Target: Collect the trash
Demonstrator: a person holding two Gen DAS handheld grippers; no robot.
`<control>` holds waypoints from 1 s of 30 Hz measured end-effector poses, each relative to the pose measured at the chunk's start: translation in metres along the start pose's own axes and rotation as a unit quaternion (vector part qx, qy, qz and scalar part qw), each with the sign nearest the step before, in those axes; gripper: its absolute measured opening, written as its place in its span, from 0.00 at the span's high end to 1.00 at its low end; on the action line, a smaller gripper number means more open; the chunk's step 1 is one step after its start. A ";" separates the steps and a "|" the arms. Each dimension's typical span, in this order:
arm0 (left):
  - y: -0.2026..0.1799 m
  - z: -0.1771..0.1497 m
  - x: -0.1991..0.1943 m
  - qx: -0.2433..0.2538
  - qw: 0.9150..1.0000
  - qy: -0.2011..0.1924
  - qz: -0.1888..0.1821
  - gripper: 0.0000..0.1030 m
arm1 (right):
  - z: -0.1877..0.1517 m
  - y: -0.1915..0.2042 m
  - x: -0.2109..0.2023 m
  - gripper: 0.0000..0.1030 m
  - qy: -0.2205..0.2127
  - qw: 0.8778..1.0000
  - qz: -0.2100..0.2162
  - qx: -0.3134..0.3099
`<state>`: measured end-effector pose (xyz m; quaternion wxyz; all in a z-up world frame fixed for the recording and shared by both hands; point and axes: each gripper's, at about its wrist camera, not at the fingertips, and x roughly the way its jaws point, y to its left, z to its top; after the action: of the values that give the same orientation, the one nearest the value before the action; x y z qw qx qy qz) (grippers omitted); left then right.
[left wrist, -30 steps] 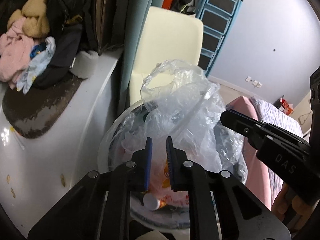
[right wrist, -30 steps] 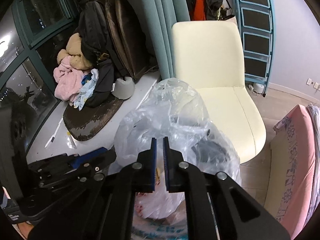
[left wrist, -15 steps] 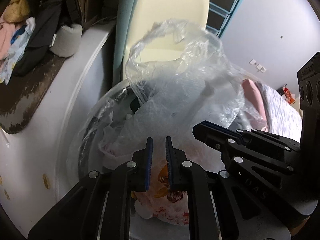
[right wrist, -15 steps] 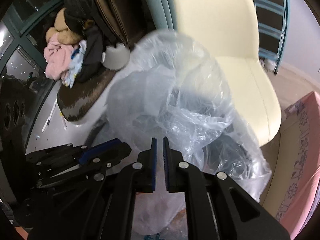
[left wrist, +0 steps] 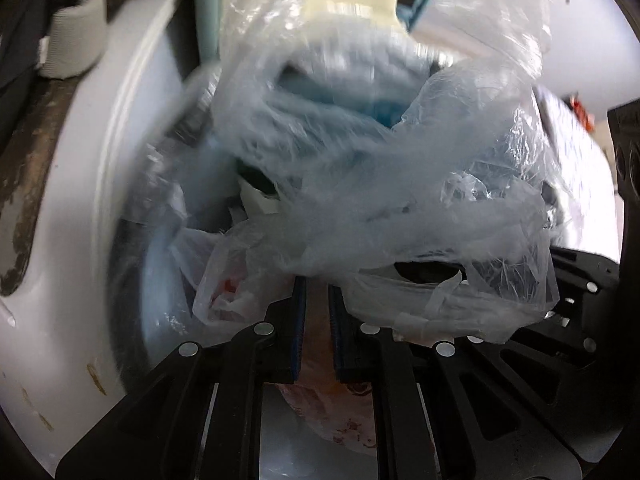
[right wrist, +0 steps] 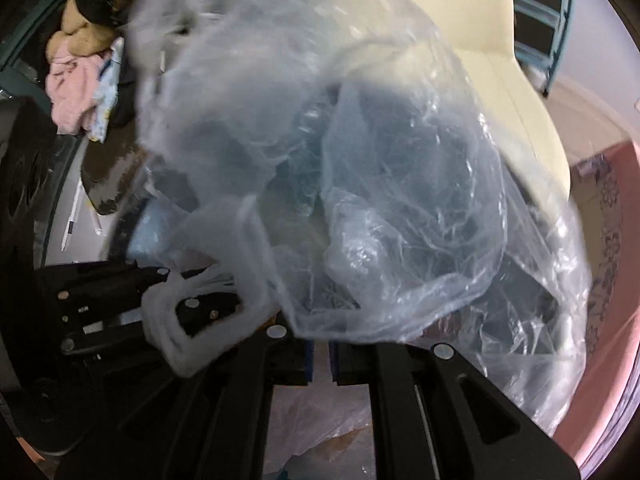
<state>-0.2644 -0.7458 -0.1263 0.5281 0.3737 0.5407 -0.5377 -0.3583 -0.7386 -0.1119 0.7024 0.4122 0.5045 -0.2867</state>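
A clear plastic trash bag (left wrist: pixel 380 168) fills most of both views, crumpled and blurred; in the right wrist view (right wrist: pixel 340 160) it drapes over my fingers. Under it lies a white bag with pink and orange trash (left wrist: pixel 236 292) inside a round bin. My left gripper (left wrist: pixel 318 292) is nearly shut, its tips pushed in under the clear bag; the narrow gap between the pads shows only pinkish trash behind. My right gripper (right wrist: pixel 322 346) is nearly shut too, its tips hidden by the bag's edge. The left gripper's body (right wrist: pixel 132 304) shows in the right wrist view, with a bag handle looped over it.
A white ledge (left wrist: pixel 92 184) curves along the left, with a brown mat (left wrist: pixel 24 168) and a grey pot (left wrist: pixel 72 44). A cream chair (right wrist: pixel 500 80) stands behind the bin. Piled clothes (right wrist: pixel 76 88) lie far left. A pink bed (right wrist: pixel 608 320) is at the right.
Both grippers have moved down and forward into the bag. The clear bag now covers both views and drapes over the right gripper's tips. The jaws have kept the same narrow gap.
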 end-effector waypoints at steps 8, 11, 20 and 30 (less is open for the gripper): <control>-0.014 0.007 0.021 0.086 0.995 0.038 0.015 0.92 | -0.002 -0.011 0.019 0.97 0.064 0.998 0.002 0.018; -0.016 0.007 0.025 0.105 0.993 0.046 0.031 0.92 | 0.000 -0.014 0.022 0.99 0.085 0.996 0.010 0.021; -0.009 0.010 0.009 0.102 0.994 0.021 0.036 0.89 | 0.006 -0.007 0.012 0.99 0.059 0.998 -0.001 0.021; 0.003 0.002 -0.067 0.056 0.995 -0.075 0.022 0.53 | 0.001 0.016 -0.070 0.99 -0.109 0.994 0.010 -0.012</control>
<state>-0.2501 -0.7361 -0.0617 0.5575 0.3730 0.4601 -0.5817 -0.3675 -0.7324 -0.0415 0.7609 0.3748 0.4240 -0.3173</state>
